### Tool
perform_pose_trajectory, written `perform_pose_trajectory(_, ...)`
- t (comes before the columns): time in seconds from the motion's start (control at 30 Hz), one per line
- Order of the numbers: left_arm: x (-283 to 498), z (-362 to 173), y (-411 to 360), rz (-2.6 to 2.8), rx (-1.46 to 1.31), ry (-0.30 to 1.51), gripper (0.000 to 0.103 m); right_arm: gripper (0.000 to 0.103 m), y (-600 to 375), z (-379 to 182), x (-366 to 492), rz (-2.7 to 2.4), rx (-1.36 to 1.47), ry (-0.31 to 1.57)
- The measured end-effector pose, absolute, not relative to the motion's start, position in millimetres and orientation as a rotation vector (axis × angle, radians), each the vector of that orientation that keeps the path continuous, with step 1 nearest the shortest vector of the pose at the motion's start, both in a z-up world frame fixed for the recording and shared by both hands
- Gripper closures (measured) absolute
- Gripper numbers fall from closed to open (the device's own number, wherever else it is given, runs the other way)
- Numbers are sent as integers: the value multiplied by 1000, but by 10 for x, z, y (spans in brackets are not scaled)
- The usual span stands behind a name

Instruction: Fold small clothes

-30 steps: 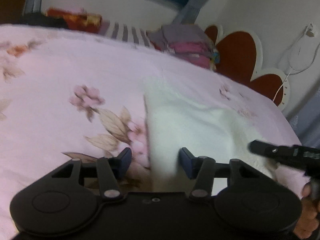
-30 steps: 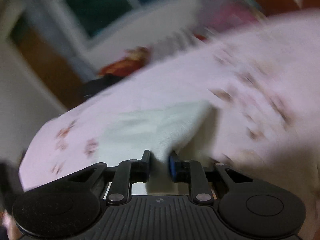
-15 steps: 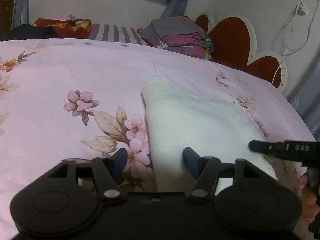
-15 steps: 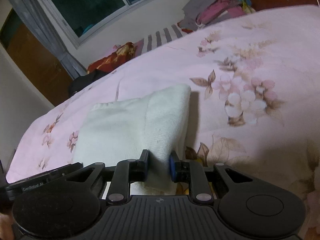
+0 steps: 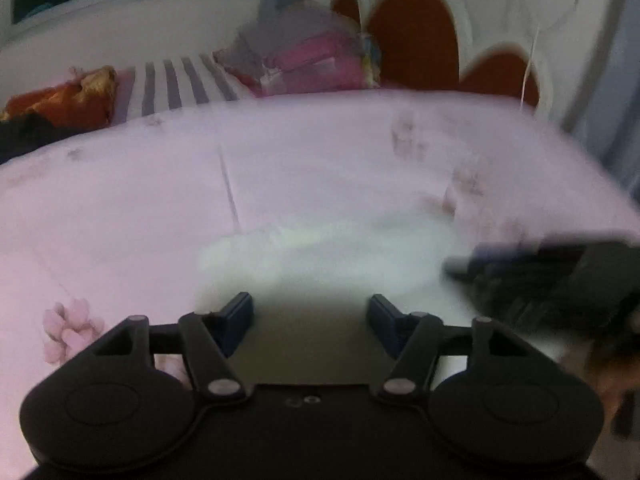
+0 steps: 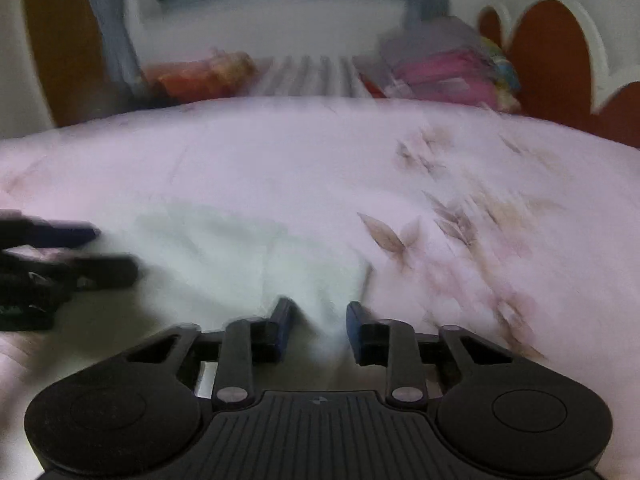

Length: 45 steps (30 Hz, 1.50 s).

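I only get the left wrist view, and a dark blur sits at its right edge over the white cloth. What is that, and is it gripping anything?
Observer: That is the right gripper. Its own view shows its fingers apart, with a ridge of the white garment between them, seemingly not clamped.
Visitor: Does the garment lie flat on that side?
Observer: Blur limits this, but a faint crease runs down it towards the gripper.
Visitor: What lies beside it?
Observer: Brown leaf prints on the pink bedspread, just right of the garment.
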State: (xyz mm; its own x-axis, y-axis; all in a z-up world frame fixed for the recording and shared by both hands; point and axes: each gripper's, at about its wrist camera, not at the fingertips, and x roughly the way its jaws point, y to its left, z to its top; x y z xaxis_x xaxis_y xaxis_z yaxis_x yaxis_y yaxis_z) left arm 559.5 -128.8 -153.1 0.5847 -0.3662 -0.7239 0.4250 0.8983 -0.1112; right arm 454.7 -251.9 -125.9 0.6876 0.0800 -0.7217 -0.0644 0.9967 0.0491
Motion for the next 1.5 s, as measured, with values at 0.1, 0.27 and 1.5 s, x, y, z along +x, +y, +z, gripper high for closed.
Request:
perform_pose_trajectory(0.1,5567,-1532,-1280,-453,69,816,39,66,-2562,-1221,4528,66,43,833)
perform_pose_trajectory(0.27,5382,-1365,-1241,-451,93,779,41,72,-2601,-1062,4308,79,59,777)
perform_pose_trajectory(1.5,4694,-1589,-425,-389,-449,865,11,23,-3265,-1283,3667,248,716,854)
